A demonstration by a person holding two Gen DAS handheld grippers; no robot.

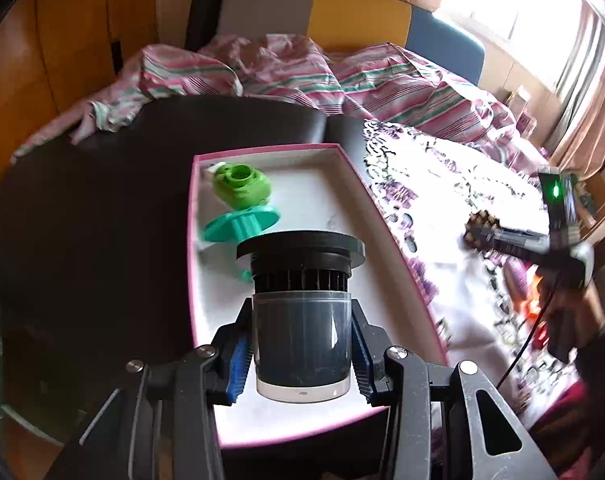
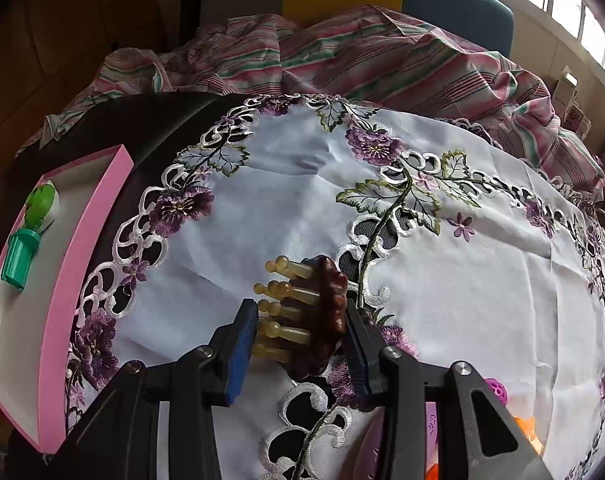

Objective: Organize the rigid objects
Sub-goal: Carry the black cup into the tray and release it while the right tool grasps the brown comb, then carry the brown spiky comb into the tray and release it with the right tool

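The left tongs (image 1: 300, 354) are clamped on a dark cylindrical filter cartridge (image 1: 300, 308), flanged end forward, held over the pink-rimmed tray (image 1: 272, 153) on the counter, presumably for deposit beside the green toy (image 1: 242, 186) and teal spool (image 1: 240, 224) already inside. To the right, the right tongs (image 2: 298, 344) grip a wooden massage comb (image 2: 306, 312) just above the embroidered cloth (image 2: 302, 184), likely awaiting transfer.

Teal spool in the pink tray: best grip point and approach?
Grip the ribbed barrel of the teal spool, between its wide flange and the far end. It lies on its side in the pink tray, touching the green part, so come from above, jaws across the barrel; the flange likely stops slipping.
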